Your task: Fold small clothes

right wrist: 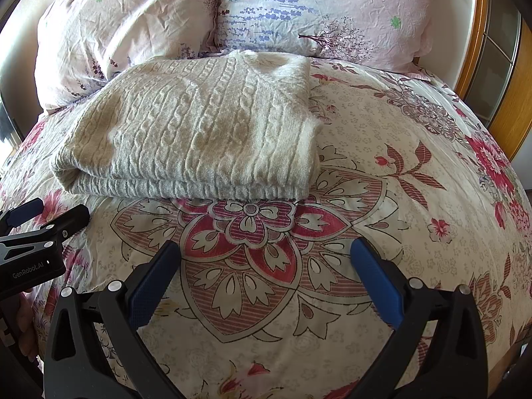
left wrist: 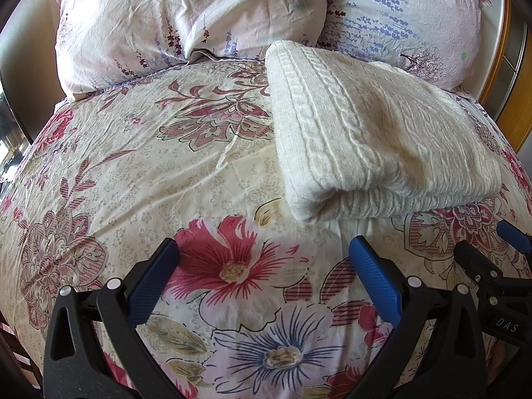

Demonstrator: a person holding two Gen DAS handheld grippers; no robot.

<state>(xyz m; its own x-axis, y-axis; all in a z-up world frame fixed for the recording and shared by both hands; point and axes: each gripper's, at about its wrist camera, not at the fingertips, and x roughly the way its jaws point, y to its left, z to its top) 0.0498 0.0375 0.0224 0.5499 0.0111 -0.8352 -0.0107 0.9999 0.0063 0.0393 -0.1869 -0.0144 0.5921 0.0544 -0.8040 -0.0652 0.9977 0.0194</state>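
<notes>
A cream cable-knit sweater (left wrist: 372,139) lies folded into a thick rectangle on the floral bedspread (left wrist: 139,173). It also shows in the right wrist view (right wrist: 199,133), with its folded edge facing me. My left gripper (left wrist: 264,259) is open and empty, just short of the sweater's near left corner. My right gripper (right wrist: 266,259) is open and empty, a little in front of the sweater's near right corner. Each gripper shows at the edge of the other's view: the right one in the left wrist view (left wrist: 492,266), the left one in the right wrist view (right wrist: 36,232).
Two floral pillows (left wrist: 186,16) (right wrist: 316,10) lean at the head of the bed behind the sweater. A wooden frame (right wrist: 508,99) stands at the right. Flat bedspread (right wrist: 415,166) lies to the sweater's right and left.
</notes>
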